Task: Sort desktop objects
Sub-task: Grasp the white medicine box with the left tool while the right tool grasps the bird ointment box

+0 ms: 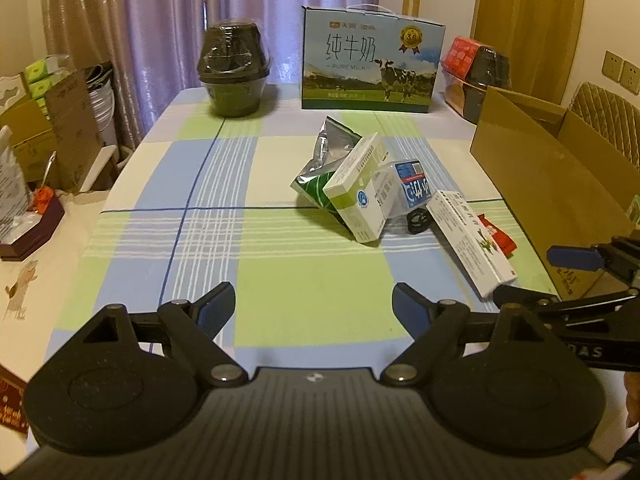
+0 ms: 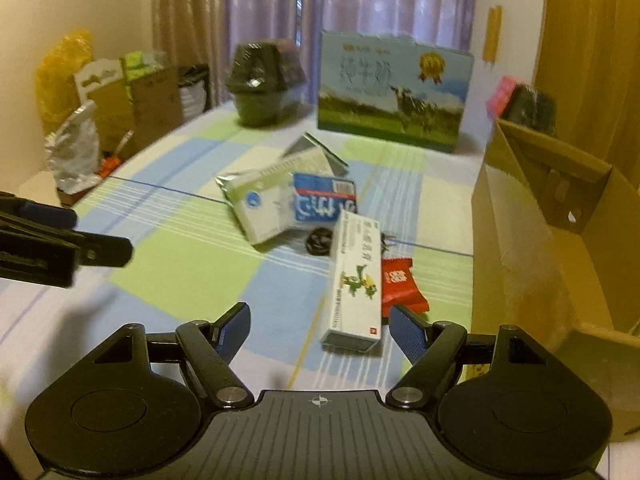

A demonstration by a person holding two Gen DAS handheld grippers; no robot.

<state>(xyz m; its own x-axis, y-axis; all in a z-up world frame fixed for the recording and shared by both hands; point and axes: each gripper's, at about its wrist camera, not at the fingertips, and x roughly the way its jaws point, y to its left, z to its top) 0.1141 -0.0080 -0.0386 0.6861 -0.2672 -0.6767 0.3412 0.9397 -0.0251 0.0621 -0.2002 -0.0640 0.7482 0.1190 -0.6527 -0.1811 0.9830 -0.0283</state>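
Observation:
A small pile lies mid-table: a green-and-white box (image 1: 358,196) leaning on a silver foil pouch (image 1: 326,152), a blue-and-white box (image 1: 414,184), a black ring-shaped item (image 1: 418,220), a long white box (image 1: 470,240) and a red packet (image 1: 498,236). My left gripper (image 1: 314,306) hovers open over the cloth, short of the pile. In the right wrist view the long white box (image 2: 354,280) lies just ahead of my open right gripper (image 2: 320,326), with the red packet (image 2: 398,284) beside it. Nothing is held.
An open cardboard box (image 1: 532,164) stands at the table's right edge. A milk carton case (image 1: 370,60) and a dark wrapped pot (image 1: 234,68) stand at the back. Boxes and bags crowd the floor at left. The checked cloth (image 1: 200,220) covers the table.

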